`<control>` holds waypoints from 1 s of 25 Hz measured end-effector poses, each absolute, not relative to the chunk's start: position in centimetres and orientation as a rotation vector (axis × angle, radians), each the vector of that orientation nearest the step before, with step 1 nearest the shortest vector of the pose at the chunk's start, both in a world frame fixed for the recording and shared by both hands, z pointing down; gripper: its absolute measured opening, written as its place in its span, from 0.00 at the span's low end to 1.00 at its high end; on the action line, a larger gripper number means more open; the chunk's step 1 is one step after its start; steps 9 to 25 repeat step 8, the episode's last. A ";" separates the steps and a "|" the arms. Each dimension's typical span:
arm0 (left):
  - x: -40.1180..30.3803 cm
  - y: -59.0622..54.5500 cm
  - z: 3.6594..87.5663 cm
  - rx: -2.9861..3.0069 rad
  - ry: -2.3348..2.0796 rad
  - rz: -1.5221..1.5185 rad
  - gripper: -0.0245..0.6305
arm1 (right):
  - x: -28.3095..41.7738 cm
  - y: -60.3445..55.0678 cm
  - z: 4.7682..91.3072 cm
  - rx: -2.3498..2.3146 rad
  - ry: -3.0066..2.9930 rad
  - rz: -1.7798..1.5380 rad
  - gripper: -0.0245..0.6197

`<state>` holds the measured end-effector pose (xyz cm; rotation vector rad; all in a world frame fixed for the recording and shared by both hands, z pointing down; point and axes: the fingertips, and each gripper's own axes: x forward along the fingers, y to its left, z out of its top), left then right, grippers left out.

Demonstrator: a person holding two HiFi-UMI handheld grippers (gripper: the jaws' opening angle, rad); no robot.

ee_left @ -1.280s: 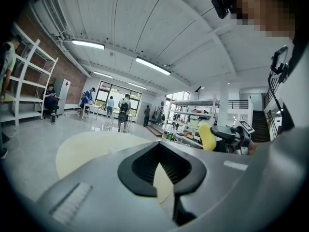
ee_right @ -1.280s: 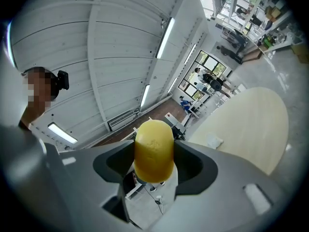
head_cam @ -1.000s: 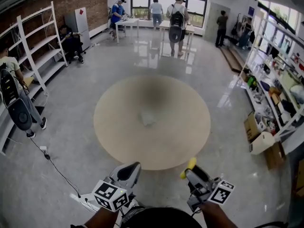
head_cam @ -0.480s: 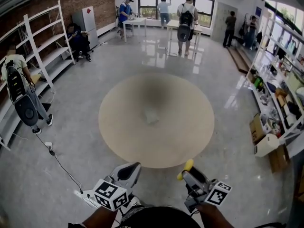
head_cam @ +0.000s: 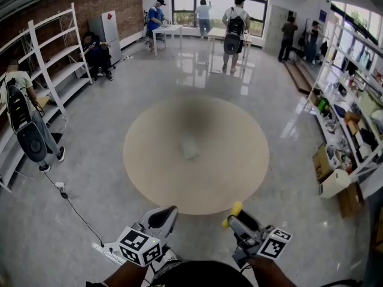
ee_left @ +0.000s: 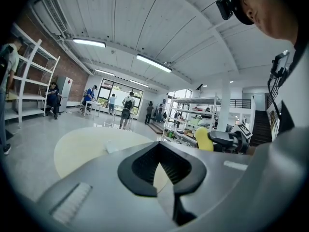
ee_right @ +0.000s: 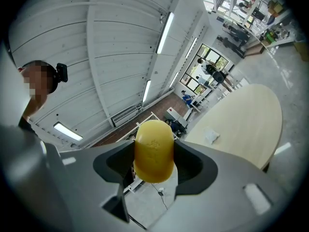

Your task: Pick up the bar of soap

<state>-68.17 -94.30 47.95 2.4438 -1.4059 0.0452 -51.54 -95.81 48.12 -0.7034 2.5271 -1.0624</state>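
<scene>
Lower right: right gripper [head_cam: 235,217] pinched yellow soap [head_cam: 233,212].
Lower left: left gripper [head_cam: 164,216] pressed together.
Centre: round table [head_cam: 239,160].

Small pale thing [head_cam: 190,147] on round table [head_cam: 230,172], well ahead of left gripper [head_cam: 167,213] and right gripper [head_cam: 236,218]: too small and blurred to name. Bar of soap [head_cam: 234,211] clamped in right gripper: head view shows only yellow end, right gripper view has its flanks covered by jaw pads. Left forearm [head_cam: 127,275] and right forearm [head_cam: 270,274] behind grippers: cut by bottom edge. Clutter on shelves [head_cam: 353,118] far right of right gripper: unreadable.
</scene>
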 end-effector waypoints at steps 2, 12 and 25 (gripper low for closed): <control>-68.3 -94.5 48.1 2.440 -1.407 0.042 0.05 | -51.7 -96.0 48.3 -0.702 2.525 -1.072 0.44; -68.5 -95.0 48.1 2.440 -1.396 0.027 0.05 | -51.7 -96.5 48.7 -0.722 2.509 -1.096 0.44; -68.5 -95.0 48.1 2.440 -1.396 0.027 0.05 | -51.7 -96.5 48.7 -0.722 2.509 -1.096 0.44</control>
